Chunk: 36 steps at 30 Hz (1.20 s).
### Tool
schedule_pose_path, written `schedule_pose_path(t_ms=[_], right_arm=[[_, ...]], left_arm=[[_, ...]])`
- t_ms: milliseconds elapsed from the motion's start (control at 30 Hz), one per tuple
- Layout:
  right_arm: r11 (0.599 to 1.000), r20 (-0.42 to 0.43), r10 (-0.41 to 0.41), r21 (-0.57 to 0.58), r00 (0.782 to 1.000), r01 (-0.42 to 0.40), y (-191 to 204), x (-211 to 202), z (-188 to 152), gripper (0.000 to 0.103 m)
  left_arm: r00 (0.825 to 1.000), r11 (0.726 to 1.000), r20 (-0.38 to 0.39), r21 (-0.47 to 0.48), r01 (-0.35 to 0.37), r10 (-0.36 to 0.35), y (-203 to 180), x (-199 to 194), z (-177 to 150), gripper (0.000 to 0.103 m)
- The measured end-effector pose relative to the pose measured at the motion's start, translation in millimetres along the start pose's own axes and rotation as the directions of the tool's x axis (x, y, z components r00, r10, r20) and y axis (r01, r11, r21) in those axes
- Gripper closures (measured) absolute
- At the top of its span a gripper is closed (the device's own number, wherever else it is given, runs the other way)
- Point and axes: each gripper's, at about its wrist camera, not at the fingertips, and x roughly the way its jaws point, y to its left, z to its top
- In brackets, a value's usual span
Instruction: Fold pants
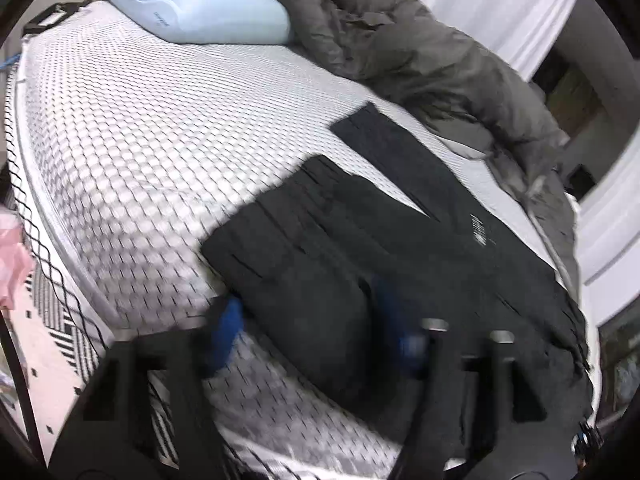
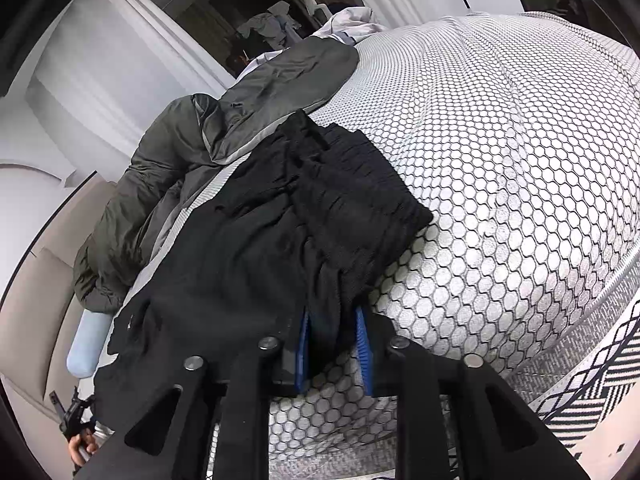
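Note:
Black pants (image 1: 400, 208) lie spread on a bed with a white honeycomb-patterned mattress (image 1: 140, 140). In the left wrist view, which is blurred, my left gripper (image 1: 311, 324) straddles the end of one leg near the bed's edge. Its blue pads stand wide apart and the cloth lies flat between them. In the right wrist view the pants (image 2: 248, 248) are bunched at the waistband end. My right gripper (image 2: 333, 344) has its blue pads close together, with a fold of black cloth pinched between them.
A pale blue pillow (image 1: 200, 8) and a crumpled grey duvet (image 1: 420, 52) lie along the far side of the bed. The duvet (image 2: 160, 168) borders the pants. A black-and-white patterned rug (image 2: 592, 380) covers the floor beside the mattress (image 2: 500, 160).

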Motion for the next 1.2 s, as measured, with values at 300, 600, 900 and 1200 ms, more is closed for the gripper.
schedule_pose_path(t_ms=[300, 600, 900, 1200], right_arm=[[1.000, 0.001, 0.008, 0.016, 1.000, -0.008, 14.7, 8.3, -3.4, 0.090], [1.000, -0.021, 0.009, -0.014, 1.000, -0.009, 9.6, -8.3, -29.5, 0.091], [0.995, 0.047, -0.014, 0.096, 0.999, 0.009, -9.0, -16.9, -8.7, 0.056], [0.997, 0.020, -0.048, 0.055, 0.999, 0.046, -16.2, -18.5, -21.9, 0.089]], left_arm=[[0.995, 0.999, 0.092, 0.016, 0.041, -0.043, -7.3, -4.4, 40.0, 0.092], [1.000, 1.000, 0.023, 0.012, -0.014, 0.014, 8.5, 21.6, 25.4, 0.092], [0.996, 0.999, 0.091, 0.035, -0.019, 0.016, -0.2, -10.6, 38.3, 0.027], [0.998, 0.998, 0.030, 0.033, -0.050, 0.049, 20.2, 11.4, 29.5, 0.074]])
